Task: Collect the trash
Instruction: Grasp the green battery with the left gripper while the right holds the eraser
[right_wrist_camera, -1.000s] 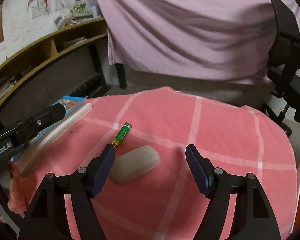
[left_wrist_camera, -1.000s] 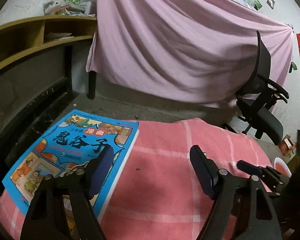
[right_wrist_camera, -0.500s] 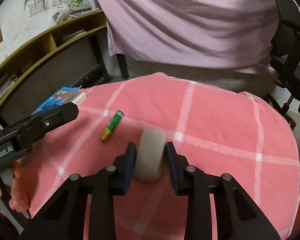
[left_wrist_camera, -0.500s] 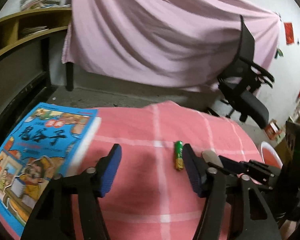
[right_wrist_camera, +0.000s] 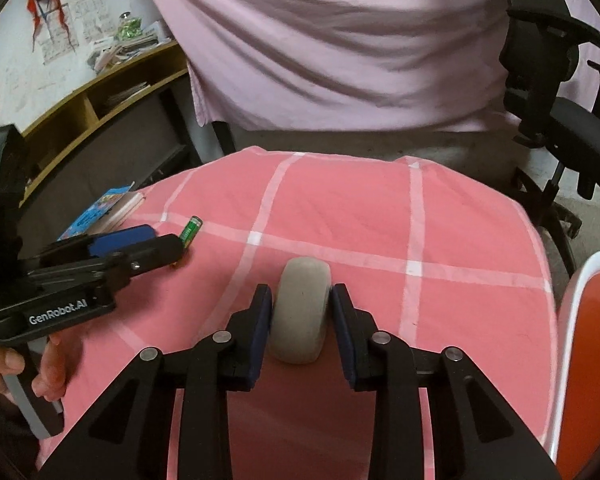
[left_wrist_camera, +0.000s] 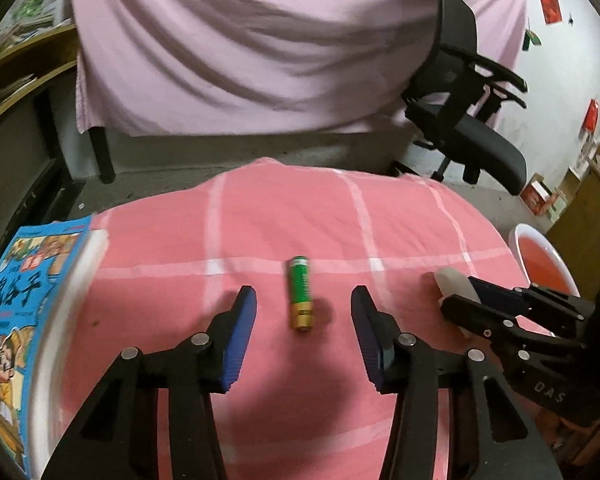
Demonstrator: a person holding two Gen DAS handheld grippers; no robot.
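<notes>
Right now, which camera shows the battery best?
The left wrist view: the battery lies whole, centred between the open left gripper fingers. The right wrist view shows only its green end, partly hidden behind that gripper.

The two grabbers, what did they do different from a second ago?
The right gripper closed on the grey stone, which lay flat on the pink cloth between its open fingers before. The left gripper swung right, away from the blue book, and now straddles the green battery, open. Battery, book and cloth stayed put.
</notes>
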